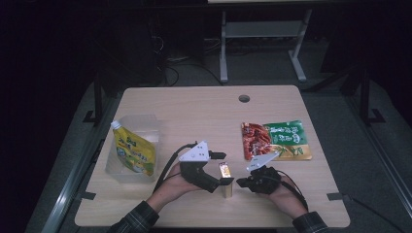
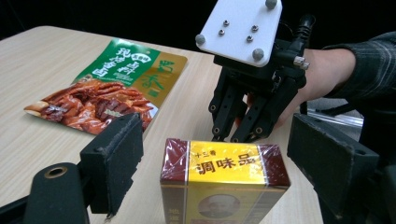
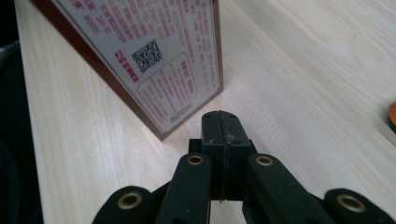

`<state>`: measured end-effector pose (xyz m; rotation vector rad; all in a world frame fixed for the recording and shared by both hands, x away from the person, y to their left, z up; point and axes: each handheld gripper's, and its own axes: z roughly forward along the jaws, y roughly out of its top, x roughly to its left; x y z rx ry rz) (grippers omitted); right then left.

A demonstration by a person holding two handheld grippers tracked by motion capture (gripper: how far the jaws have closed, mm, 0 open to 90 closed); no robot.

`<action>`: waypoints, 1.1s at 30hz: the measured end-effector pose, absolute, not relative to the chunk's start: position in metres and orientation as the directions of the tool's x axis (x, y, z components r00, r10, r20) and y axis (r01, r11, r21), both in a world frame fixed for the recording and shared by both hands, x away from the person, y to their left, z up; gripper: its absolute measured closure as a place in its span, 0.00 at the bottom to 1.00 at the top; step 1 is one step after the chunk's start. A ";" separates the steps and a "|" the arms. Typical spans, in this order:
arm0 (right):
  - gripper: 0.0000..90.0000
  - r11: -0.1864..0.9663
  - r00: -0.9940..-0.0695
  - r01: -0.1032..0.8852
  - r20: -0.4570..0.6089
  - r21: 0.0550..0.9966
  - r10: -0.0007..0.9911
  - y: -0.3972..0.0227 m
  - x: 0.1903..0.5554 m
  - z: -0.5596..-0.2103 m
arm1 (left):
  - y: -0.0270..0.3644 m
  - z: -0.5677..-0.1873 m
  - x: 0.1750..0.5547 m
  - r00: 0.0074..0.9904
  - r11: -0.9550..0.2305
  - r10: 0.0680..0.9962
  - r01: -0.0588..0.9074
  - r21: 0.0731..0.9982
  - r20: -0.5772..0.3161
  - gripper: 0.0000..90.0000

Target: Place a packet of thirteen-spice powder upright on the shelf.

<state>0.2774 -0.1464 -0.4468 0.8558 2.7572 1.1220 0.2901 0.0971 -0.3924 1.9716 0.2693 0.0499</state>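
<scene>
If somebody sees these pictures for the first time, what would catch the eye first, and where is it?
First the small yellow and dark red box, upright near the table's front edge, between the open pads of the left tool, which do not press on it. The right tool, shut, points at the box from the other side. Farther right lies a green and red food packet; at the left edge a yellow pouch leans in a clear tub.

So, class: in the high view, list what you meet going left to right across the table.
Yellow pouch in its clear tub → left claw → small box → right claw → snack packet.
</scene>
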 end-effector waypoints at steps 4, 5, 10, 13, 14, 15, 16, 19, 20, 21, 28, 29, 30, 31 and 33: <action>1.00 0.581 -0.842 0.482 0.162 0.656 0.515 -0.151 0.272 -0.446 | 0.107 -0.386 0.287 0.971 -0.377 0.224 0.167 0.911 -0.085 0.19; 1.00 0.583 -0.842 0.481 0.160 0.655 0.516 -0.153 0.271 -0.446 | 0.111 -0.385 0.286 0.969 -0.378 0.232 0.169 0.910 -0.083 0.19; 1.00 0.581 -0.836 0.487 0.154 0.652 0.527 -0.154 0.274 -0.449 | 0.128 -0.385 0.278 0.961 -0.400 0.261 0.190 0.897 -0.087 0.18; 1.00 0.579 -0.834 0.488 0.153 0.653 0.530 -0.148 0.282 -0.451 | 0.137 -0.392 0.271 0.956 -0.428 0.280 0.208 0.880 -0.089 0.17; 1.00 0.581 -0.835 0.487 0.151 0.652 0.529 -0.146 0.284 -0.451 | 0.139 -0.394 0.270 0.954 -0.434 0.285 0.215 0.875 -0.093 0.17; 1.00 0.585 -0.838 0.481 0.147 0.653 0.526 -0.144 0.285 -0.451 | 0.142 -0.398 0.268 0.953 -0.448 0.287 0.220 0.867 -0.094 0.17; 1.00 0.588 -0.838 0.480 0.143 0.651 0.527 -0.142 0.287 -0.451 | 0.144 -0.402 0.266 0.951 -0.458 0.291 0.231 0.858 -0.101 0.17; 1.00 0.591 -0.841 0.476 0.141 0.652 0.522 -0.138 0.291 -0.453 | 0.150 -0.412 0.260 0.948 -0.485 0.294 0.259 0.835 -0.124 0.17; 1.00 0.587 -0.837 0.484 0.147 0.649 0.528 -0.137 0.292 -0.454 | 0.152 -0.417 0.257 0.946 -0.497 0.299 0.267 0.826 -0.126 0.17; 1.00 0.586 -0.840 0.482 0.154 0.651 0.520 -0.136 0.296 -0.455 | 0.153 -0.419 0.255 0.946 -0.508 0.299 0.269 0.818 -0.125 0.17; 1.00 0.593 -0.846 0.477 0.157 0.649 0.509 -0.125 0.302 -0.456 | 0.164 -0.429 0.243 0.941 -0.537 0.310 0.293 0.791 -0.138 0.17; 1.00 0.594 -0.844 0.483 0.163 0.643 0.511 -0.123 0.303 -0.456 | 0.164 -0.430 0.242 0.939 -0.536 0.313 0.300 0.789 -0.144 0.17; 1.00 0.599 -0.848 0.475 0.154 0.644 0.507 -0.123 0.304 -0.457 | 0.164 -0.431 0.242 0.940 -0.543 0.311 0.296 0.786 -0.139 0.17; 1.00 0.596 -0.845 0.484 0.165 0.641 0.509 -0.121 0.304 -0.457 | 0.164 -0.432 0.242 0.941 -0.547 0.309 0.296 0.783 -0.140 0.17; 1.00 0.601 -0.846 0.485 0.166 0.635 0.506 -0.119 0.305 -0.459 | 0.162 -0.434 0.242 0.943 -0.560 0.304 0.291 0.776 -0.134 0.17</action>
